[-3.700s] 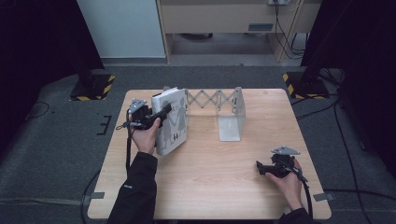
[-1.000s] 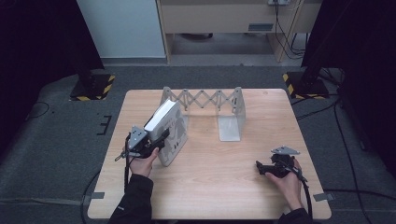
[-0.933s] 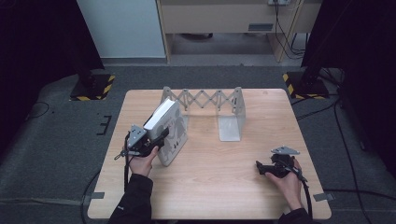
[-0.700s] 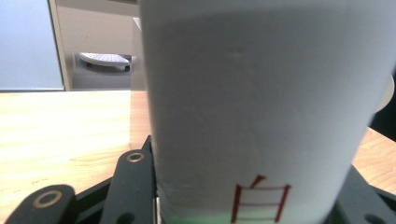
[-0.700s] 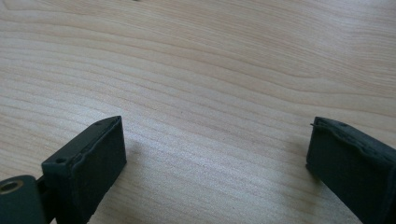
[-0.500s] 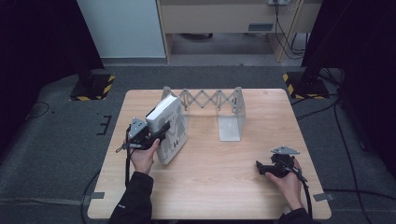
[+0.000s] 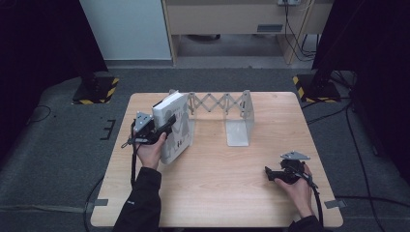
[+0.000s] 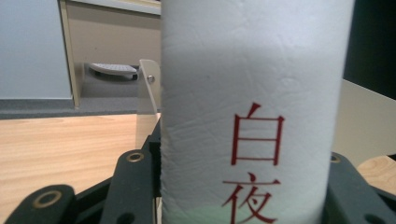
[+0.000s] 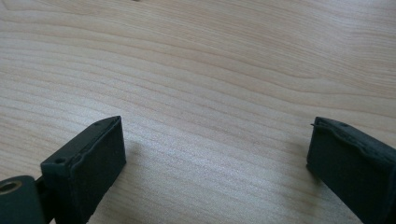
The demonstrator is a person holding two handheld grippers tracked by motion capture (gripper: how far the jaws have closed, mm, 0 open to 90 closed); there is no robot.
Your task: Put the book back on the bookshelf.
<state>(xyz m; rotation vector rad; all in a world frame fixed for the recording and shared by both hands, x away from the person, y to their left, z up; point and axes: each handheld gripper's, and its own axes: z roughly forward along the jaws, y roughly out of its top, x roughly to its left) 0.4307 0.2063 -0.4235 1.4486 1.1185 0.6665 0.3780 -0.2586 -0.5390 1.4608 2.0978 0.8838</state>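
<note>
The left gripper [image 7: 164, 129] has its jaws clamped across the spine of a thick white book [image 7: 175, 126], one jaw on each cover, as the left gripper view shows with the spine [image 8: 254, 112] and its red characters standing right between the two black jaws; compared with a second ago the book sits further from the person and more upright, its far edge now touching the left end plate of the expanding book rack [image 7: 220, 102], where before it hung tilted and nearer the table's front; the grip itself has not changed; judging from this, the book is being carried back into the rack, and what remains is to stand it fully against that end plate and let go; the right gripper [image 7: 271, 175] rests low on the wooden table [image 7: 212, 193], well apart from the book, its jaws wide open with nothing but bare wood between them [image 9: 215, 154]; it has not stirred in that time
</note>
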